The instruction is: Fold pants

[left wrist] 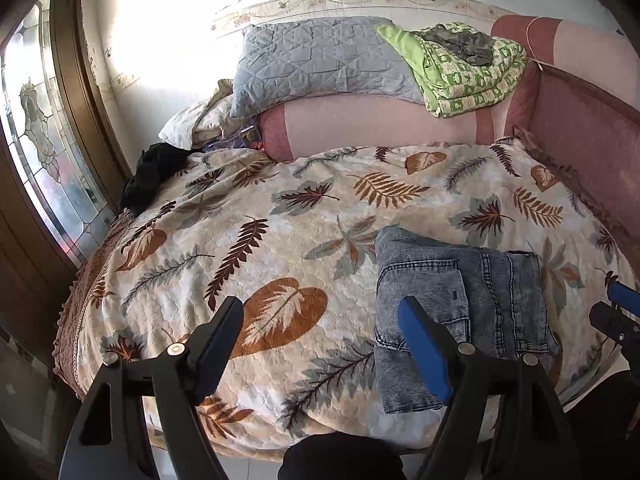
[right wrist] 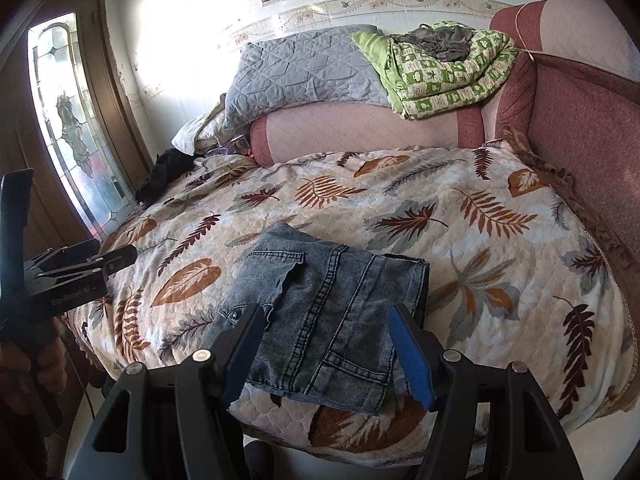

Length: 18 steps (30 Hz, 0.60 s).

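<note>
The blue denim pants [left wrist: 460, 304] lie folded into a compact rectangle on the leaf-patterned bedspread [left wrist: 280, 240], near the bed's front edge; they also show in the right wrist view [right wrist: 324, 320]. My left gripper [left wrist: 320, 344] is open and empty, held above the bedspread just left of the pants. My right gripper [right wrist: 326, 356] is open and empty, its jaws standing wide over the pants' near edge without touching. The right gripper shows at the right edge of the left wrist view [left wrist: 616, 312], and the left gripper at the left edge of the right wrist view [right wrist: 76, 272].
A grey quilted pillow [left wrist: 316, 60] and a green patterned blanket [left wrist: 468, 68] sit on the pink headboard roll [left wrist: 380, 124]. A black garment [left wrist: 152, 172] lies at the bed's far left corner. A glass-panelled door [left wrist: 44, 140] stands left; a red padded side [left wrist: 580, 136] runs right.
</note>
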Each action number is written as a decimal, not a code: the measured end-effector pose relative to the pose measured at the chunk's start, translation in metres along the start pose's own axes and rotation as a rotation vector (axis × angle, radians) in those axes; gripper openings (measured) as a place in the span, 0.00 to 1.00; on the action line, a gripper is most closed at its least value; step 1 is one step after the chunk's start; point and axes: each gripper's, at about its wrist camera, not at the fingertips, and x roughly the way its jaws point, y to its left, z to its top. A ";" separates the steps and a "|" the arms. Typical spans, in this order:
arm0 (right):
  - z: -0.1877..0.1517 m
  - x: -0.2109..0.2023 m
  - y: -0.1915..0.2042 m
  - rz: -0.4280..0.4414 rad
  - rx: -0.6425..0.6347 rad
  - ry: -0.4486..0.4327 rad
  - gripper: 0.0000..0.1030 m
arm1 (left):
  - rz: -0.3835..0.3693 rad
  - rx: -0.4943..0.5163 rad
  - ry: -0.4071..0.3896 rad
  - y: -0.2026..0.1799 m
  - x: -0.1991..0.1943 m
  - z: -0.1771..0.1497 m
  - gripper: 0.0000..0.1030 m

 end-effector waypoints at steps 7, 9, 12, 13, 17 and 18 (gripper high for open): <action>0.000 0.007 0.002 0.010 -0.002 0.015 0.66 | 0.001 -0.005 0.007 0.002 0.005 -0.001 0.78; 0.000 0.009 0.003 0.013 -0.004 0.017 0.66 | 0.002 -0.006 0.011 0.003 0.006 -0.002 0.78; -0.001 0.012 0.006 0.015 -0.010 0.025 0.66 | 0.003 -0.008 0.016 0.004 0.008 -0.002 0.78; -0.001 0.013 0.007 0.017 -0.012 0.028 0.66 | 0.003 -0.008 0.017 0.004 0.008 -0.002 0.78; -0.001 0.015 0.011 0.020 -0.021 0.034 0.66 | 0.005 -0.012 0.019 0.006 0.008 -0.003 0.78; -0.001 0.015 0.011 0.021 -0.023 0.033 0.66 | 0.005 -0.014 0.019 0.007 0.008 -0.003 0.78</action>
